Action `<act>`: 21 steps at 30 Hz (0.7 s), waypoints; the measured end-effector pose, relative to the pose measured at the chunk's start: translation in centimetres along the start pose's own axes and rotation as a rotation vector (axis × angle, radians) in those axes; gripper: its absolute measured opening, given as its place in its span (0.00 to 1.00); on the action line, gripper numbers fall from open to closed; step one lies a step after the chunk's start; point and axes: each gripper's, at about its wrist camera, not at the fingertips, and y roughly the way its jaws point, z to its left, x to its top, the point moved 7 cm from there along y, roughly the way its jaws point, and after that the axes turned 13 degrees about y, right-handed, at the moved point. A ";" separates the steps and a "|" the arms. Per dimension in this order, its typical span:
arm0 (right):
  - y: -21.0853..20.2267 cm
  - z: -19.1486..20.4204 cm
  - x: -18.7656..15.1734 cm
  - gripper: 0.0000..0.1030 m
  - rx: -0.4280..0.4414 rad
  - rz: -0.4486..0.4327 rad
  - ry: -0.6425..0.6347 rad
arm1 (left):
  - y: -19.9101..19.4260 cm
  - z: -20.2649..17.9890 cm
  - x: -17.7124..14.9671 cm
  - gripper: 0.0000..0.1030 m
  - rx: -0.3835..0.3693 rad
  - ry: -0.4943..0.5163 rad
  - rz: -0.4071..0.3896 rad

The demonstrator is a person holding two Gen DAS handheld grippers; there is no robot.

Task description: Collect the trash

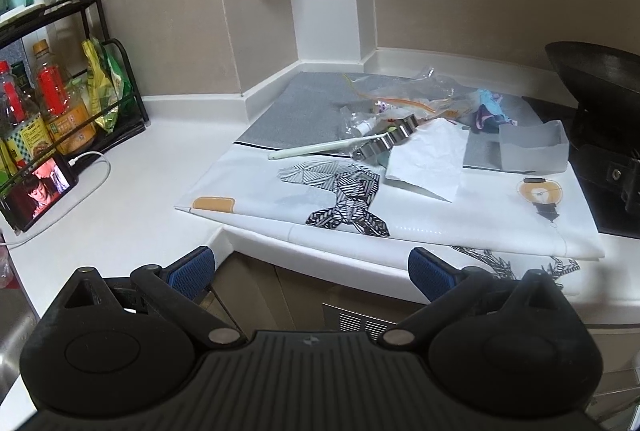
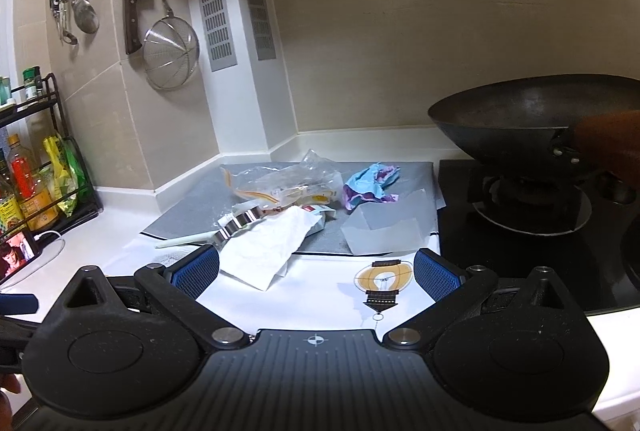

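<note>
trash (image 2: 280, 191) litters white kitchen counter (image 1: 132, 167) beside wok (image 2: 532, 119); both grippers' fingers wide apart, empty.

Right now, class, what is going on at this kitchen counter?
A person holds two grippers over a counter strewn with trash, and nothing has been picked up yet. The left gripper and right gripper are both open and empty, hovering short of the pile. A crumpled white paper, a clear plastic bag, a blue wrapper and a pale green stick lie on the mat beside the wok.
</note>
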 end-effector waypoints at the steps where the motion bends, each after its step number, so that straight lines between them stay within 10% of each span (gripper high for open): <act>1: 0.1 -0.1 0.0 1.00 -0.004 0.003 0.001 | 0.1 0.2 0.0 1.00 -0.003 -0.006 0.003; 21: 5.6 -2.6 -1.6 1.00 -0.067 0.069 -0.017 | 5.5 -0.3 3.9 1.00 -0.083 -0.057 0.029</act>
